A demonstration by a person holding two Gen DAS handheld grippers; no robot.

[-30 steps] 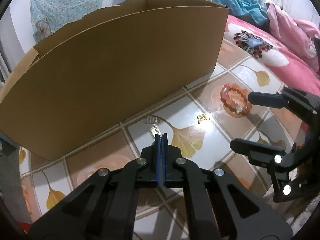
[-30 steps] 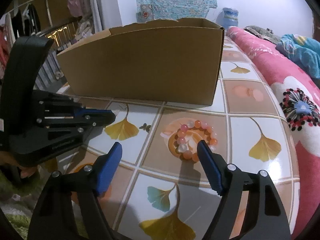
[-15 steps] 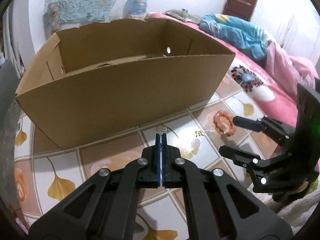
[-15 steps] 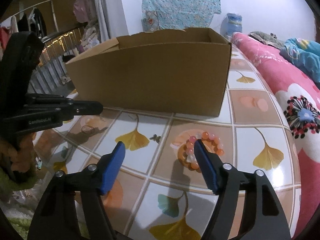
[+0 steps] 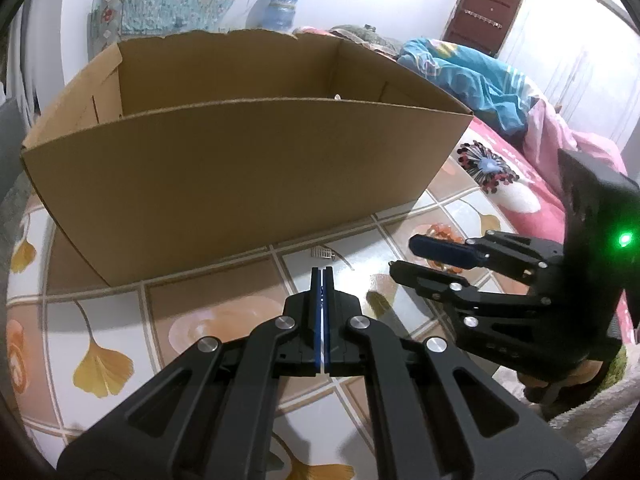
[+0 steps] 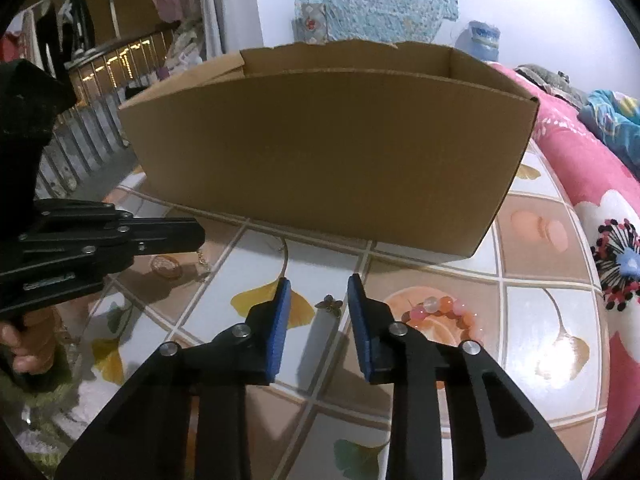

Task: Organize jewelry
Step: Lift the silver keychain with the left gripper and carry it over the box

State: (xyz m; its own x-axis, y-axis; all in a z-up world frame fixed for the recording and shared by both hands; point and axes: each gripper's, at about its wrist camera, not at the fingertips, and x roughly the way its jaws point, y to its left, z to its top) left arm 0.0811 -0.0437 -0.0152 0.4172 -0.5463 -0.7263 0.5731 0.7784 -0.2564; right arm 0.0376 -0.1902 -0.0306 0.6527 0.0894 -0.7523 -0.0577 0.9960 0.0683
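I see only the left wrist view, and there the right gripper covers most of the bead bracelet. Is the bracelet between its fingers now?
Observer: No. In the right wrist view the bead bracelet lies on the table to the right of the right gripper, outside its open fingers.
Operator: Then what is between the fingers?
Observer: A small butterfly charm. It lies flat on the table in the gap, and neither finger touches it.

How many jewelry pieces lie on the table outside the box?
3 visible: a bead bracelet right of the right gripper, a small butterfly charm between its fingers, a chain piece near the left gripper. Others may be hidden.
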